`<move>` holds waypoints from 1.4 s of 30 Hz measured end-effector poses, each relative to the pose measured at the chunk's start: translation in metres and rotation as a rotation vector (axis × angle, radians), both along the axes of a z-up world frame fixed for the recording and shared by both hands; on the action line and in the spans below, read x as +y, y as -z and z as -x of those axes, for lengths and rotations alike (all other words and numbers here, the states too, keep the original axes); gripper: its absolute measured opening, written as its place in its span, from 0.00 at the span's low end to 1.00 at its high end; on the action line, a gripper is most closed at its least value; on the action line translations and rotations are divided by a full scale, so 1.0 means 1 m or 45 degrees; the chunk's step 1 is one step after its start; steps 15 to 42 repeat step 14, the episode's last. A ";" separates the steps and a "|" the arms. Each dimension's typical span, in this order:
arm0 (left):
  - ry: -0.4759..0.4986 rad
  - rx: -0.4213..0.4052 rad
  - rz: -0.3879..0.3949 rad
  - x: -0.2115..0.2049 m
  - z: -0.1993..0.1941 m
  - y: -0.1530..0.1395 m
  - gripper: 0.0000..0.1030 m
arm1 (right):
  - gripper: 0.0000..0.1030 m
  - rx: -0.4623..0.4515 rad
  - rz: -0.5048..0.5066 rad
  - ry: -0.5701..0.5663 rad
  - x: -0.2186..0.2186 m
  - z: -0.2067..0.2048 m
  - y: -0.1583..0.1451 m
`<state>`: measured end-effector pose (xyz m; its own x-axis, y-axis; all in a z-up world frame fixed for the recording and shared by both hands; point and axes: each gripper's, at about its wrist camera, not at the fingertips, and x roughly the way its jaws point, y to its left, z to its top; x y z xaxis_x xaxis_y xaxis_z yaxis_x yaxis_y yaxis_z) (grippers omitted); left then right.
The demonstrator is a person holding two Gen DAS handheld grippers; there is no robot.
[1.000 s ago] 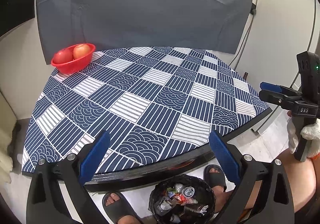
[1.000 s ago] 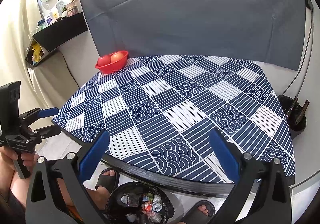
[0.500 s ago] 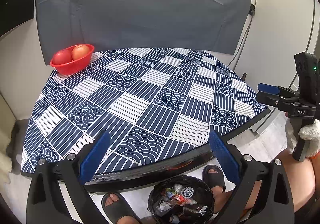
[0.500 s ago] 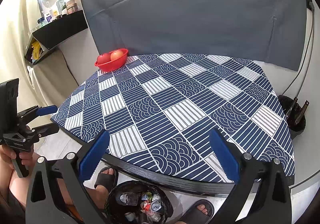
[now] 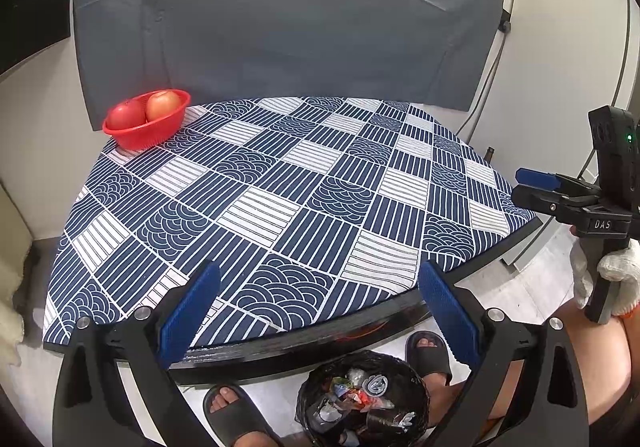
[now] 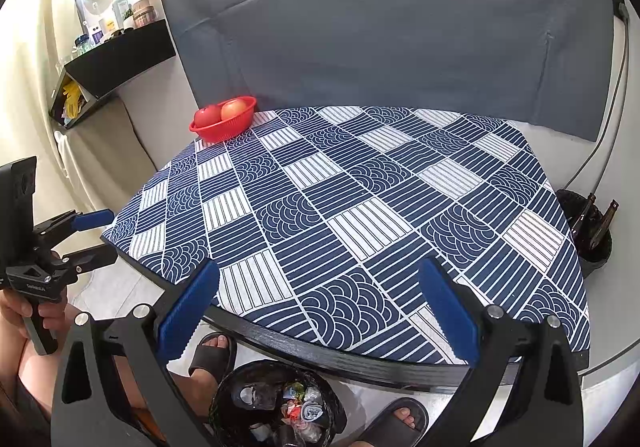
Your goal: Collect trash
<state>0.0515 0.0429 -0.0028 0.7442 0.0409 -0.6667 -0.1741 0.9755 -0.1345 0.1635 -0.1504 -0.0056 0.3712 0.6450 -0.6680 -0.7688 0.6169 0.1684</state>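
A black-lined trash bin (image 5: 362,399) full of wrappers and scraps stands on the floor under the table's near edge; it also shows in the right wrist view (image 6: 276,403). My left gripper (image 5: 316,311) is open and empty, held above the bin at the table's near edge. My right gripper (image 6: 316,307) is open and empty in the same stance. Each gripper shows in the other's view, the right one (image 5: 536,187) and the left one (image 6: 94,235), both with jaws apart. No trash shows on the patterned tablecloth (image 5: 280,199).
A red basket (image 5: 146,125) with two apples sits at the table's far left corner. A grey backdrop stands behind the table. A second black bin (image 6: 588,227) with brown bottles stands at the right. The person's sandaled feet (image 5: 236,415) flank the trash bin.
Both grippers have barely moved; the views drift slightly. Jaws stay open and empty.
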 end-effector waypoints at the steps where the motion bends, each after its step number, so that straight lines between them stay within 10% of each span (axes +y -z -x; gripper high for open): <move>1: -0.001 -0.001 0.003 0.000 0.000 0.000 0.93 | 0.96 0.000 -0.002 -0.001 0.000 0.000 0.000; 42: 0.010 -0.009 -0.001 -0.002 0.001 -0.002 0.93 | 0.96 0.002 0.004 -0.003 0.001 0.000 0.002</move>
